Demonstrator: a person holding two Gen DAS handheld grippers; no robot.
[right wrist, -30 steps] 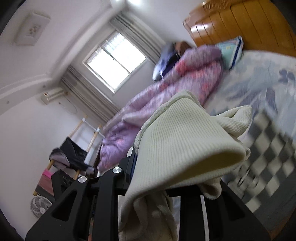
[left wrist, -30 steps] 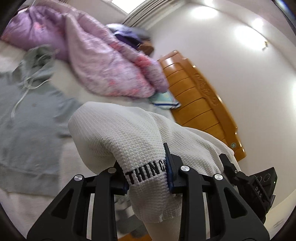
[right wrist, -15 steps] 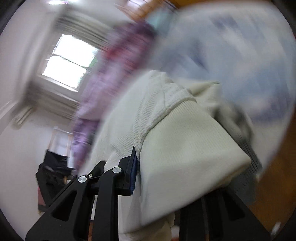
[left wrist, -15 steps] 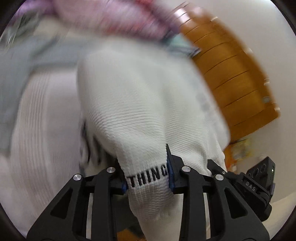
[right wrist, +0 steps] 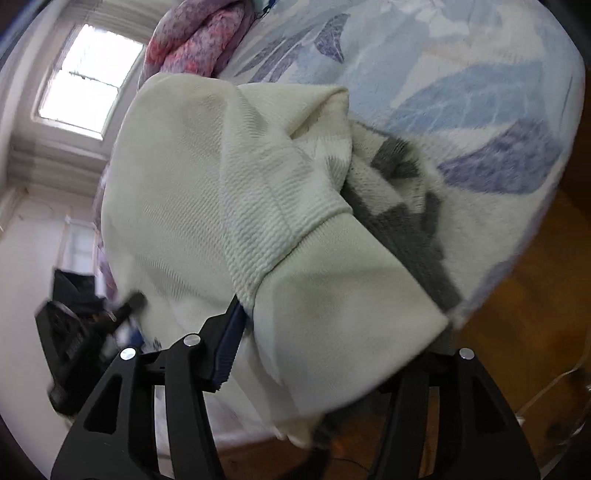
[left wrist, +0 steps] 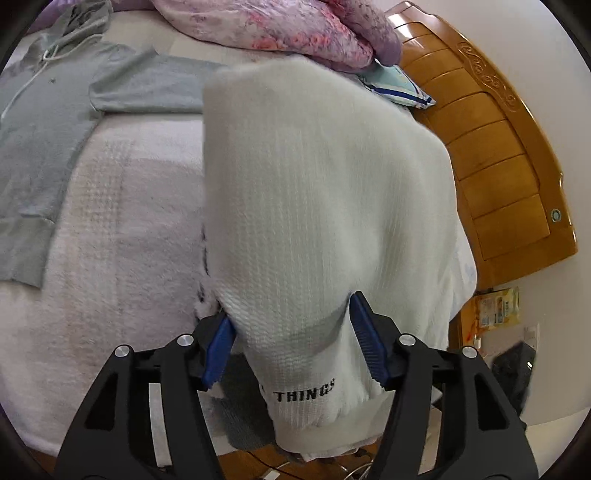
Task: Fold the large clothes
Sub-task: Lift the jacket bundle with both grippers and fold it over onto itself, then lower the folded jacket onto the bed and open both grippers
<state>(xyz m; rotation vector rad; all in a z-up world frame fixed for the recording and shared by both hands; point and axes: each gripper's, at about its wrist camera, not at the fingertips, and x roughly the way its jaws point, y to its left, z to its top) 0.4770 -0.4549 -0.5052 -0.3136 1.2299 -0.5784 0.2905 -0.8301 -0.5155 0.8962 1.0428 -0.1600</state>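
Observation:
A cream-white knit sweater (left wrist: 325, 206) with black lettering "THINGS" near its hem hangs over my left gripper (left wrist: 291, 347). The blue pads now stand wide apart with the cloth loose between them. The same sweater (right wrist: 229, 206) drapes over my right gripper (right wrist: 332, 354); its ribbed cuff covers the right finger, and the left blue pad (right wrist: 229, 350) stands clear of the cloth. Both grippers are over the near edge of the bed.
A grey hoodie (left wrist: 48, 122) lies flat on the white blanket (left wrist: 122, 229) to the left. A pink floral duvet (left wrist: 280, 29) is bunched at the back. The wooden headboard (left wrist: 498, 147) is on the right. A grey checked blanket (right wrist: 406, 206) and wooden floor (right wrist: 535, 314) lie below.
Both grippers swung down toward the bed with the sweater. The left jaws, earlier pinched on the hem by the lettering, have opened wide. The right jaws also stand wider.

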